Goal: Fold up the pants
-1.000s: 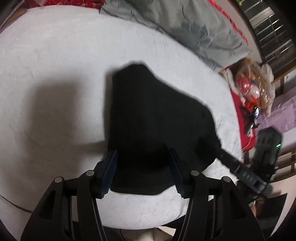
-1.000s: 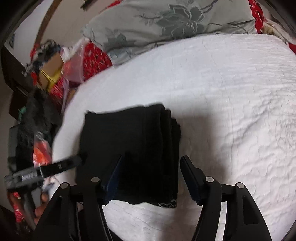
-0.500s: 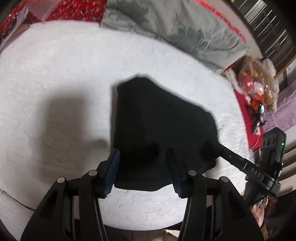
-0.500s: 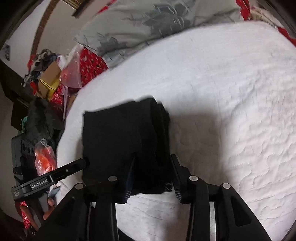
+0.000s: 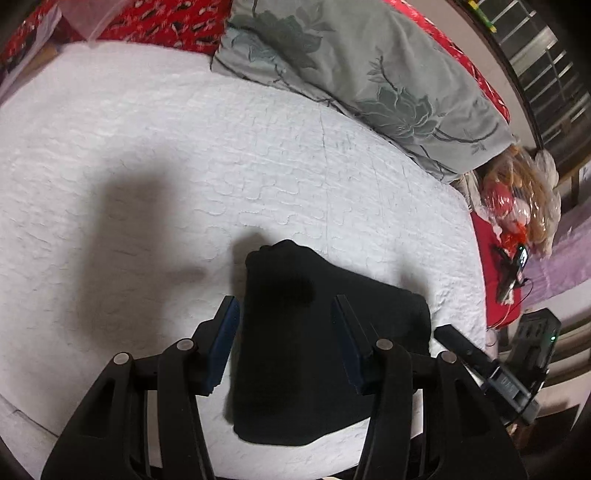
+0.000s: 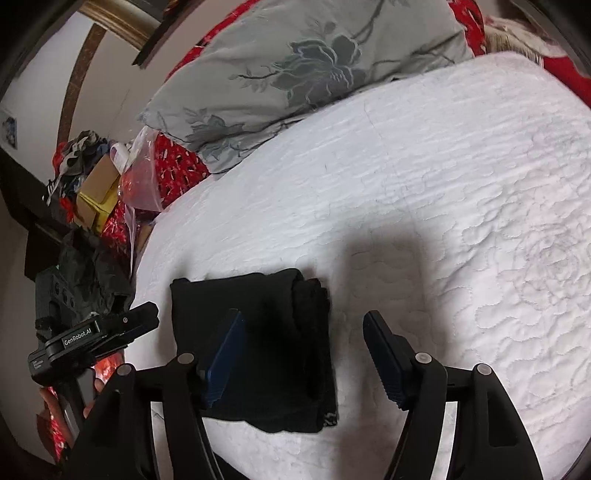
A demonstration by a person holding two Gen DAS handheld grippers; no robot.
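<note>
The black pants (image 5: 314,350) lie folded into a compact stack on the white quilted bed (image 5: 184,147), near its front edge. My left gripper (image 5: 284,321) hovers over the stack's left half, open, its blue pads clear of the cloth. In the right wrist view the pants (image 6: 258,314) show their stacked fold edges on the right side. My right gripper (image 6: 303,321) hangs above that edge with its jaws opening; the cloth lies under the gap and is not pinched. Each gripper appears in the other's view: the right gripper (image 5: 448,334) beside the stack's right corner, the left gripper (image 6: 147,317) at its left edge.
A grey floral pillow (image 5: 369,74) lies at the far end of the bed on red patterned cloth (image 5: 166,22). A bagged plush toy (image 5: 517,195) and a phone (image 5: 522,256) sit off the right side. Boxes and plastic bags (image 6: 107,184) crowd the left side.
Both grippers have drawn back from the pants, which now sit lower and smaller in both views. The right gripper's jaws have spread wider. The folded stack stays put on the bed.
</note>
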